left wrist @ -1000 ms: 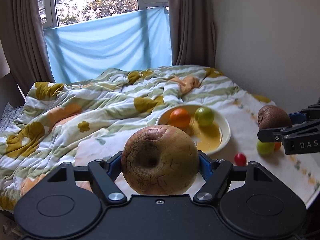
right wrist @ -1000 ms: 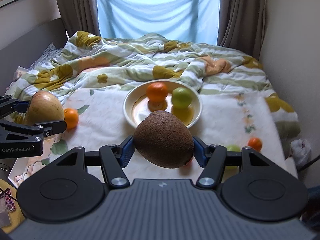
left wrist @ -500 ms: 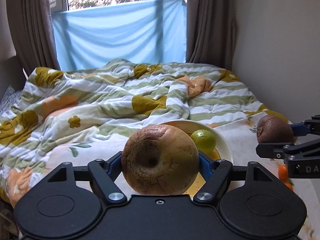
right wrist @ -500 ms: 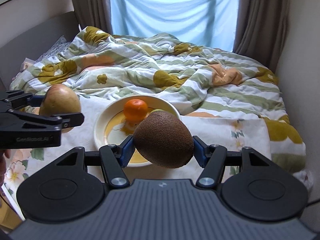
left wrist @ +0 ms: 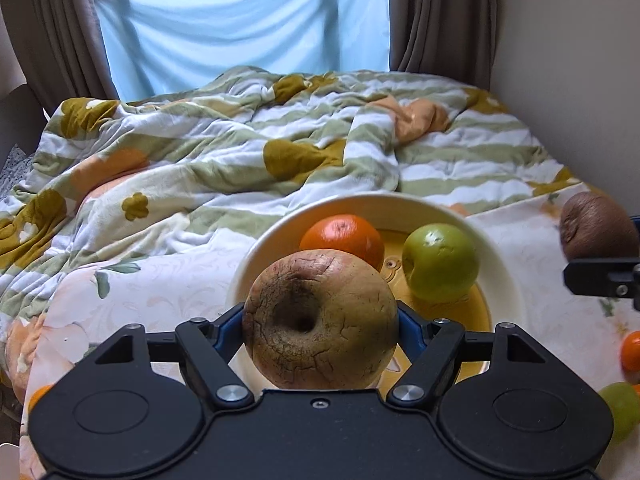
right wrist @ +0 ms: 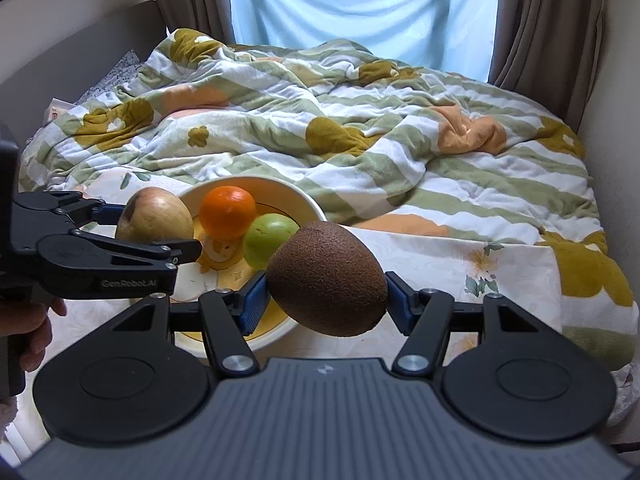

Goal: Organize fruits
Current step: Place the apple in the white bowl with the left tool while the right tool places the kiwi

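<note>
Left wrist view is showing the left hand-held gripper [left wrist: 320, 320] pinching a yellowish-brown apple [left wrist: 320, 320] between its blue pads [left wrist: 408, 328], with the dimpled end of the fruit turned toward the camera. The apple is hanging over the near rim of a cream bowl [left wrist: 500, 280] that is sitting on the bed. Inside the bowl an orange [left wrist: 344, 236] and a green apple [left wrist: 440, 266] are lying side by side, close together. At the right edge of this view, the right hand-held gripper [left wrist: 600, 264] is coming into the picture with a brown kiwi [left wrist: 596, 224] in it, beside the bowl. On the flowered sheet [left wrist: 160, 300] near the lower right corner, one more small orange fruit [left wrist: 631, 350] and a green fruit [left wrist: 620, 408] are lying outside the bowl.

In the right wrist view, the right hand-held gripper [right wrist: 326, 294] is gripping the kiwi [right wrist: 326, 280] on both sides with its blue pads [right wrist: 256, 300], and the fruit is hanging over the right part of the bowl [right wrist: 308, 208]. The left hand-held gripper [right wrist: 160, 240] is reaching in from the left with the apple [right wrist: 154, 216] above the bowl's left rim. A person's hand [right wrist: 28, 332] is holding that gripper's handle at the left edge. Behind the bowl, a crumpled striped blanket [right wrist: 360, 152] is covering the bed, and a pale blue cloth [right wrist: 360, 12] is hanging over the window between brown curtains [right wrist: 540, 20].
</note>
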Demonstrator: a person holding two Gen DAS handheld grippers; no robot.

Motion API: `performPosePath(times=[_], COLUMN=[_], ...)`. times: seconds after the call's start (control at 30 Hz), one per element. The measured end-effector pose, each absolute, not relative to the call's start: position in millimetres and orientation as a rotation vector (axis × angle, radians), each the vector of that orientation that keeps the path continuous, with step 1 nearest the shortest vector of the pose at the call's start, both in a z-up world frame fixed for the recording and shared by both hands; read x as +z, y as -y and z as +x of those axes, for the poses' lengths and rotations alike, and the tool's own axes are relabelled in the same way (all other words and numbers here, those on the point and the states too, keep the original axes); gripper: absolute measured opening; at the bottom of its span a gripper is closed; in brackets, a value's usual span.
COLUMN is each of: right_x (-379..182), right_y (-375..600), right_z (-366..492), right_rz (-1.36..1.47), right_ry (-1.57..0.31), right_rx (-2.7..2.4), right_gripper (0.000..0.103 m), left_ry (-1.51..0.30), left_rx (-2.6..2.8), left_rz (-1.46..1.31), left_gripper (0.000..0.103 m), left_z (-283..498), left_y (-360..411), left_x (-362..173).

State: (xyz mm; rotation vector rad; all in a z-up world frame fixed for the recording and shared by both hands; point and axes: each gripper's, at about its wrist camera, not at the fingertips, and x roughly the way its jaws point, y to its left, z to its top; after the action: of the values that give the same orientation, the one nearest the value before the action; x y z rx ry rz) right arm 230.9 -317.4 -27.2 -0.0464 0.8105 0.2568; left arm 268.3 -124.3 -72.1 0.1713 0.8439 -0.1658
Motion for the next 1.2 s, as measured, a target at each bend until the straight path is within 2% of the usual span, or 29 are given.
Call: performPosePath(times=[0.33,0.4,0.43,0.83,1.2], right_x=[-36,-36,-36,-30,-40], right_y=[328,329,330,328,285], right_z=[238,237,237,233,240], right_rz=[-0.027,-0.026,-0.025,-0.026,-0.090], right_ry=[-0.834,-0.835,-0.835,-0.820,-0.840], right_rx=[0.243,0.239,0.236,0.249,0.358], right_gripper=[0.076,0.076,0.076,0.076,0.076], left_ry=[-0.847,-0.812,-0.792,-0.777,-0.794], left_rx=[-0.175,-0.175,-0.173,-0.171,-0.103], left_rz=[0.236,0.263,0.275,0.223,0.138], left_gripper=[0.080,0.091,0.103,0.103,0.103], left_z=[273,269,267,238,211], left_y=[136,139,140,114,83], left_x=[-88,-85,-82,-46,-30])
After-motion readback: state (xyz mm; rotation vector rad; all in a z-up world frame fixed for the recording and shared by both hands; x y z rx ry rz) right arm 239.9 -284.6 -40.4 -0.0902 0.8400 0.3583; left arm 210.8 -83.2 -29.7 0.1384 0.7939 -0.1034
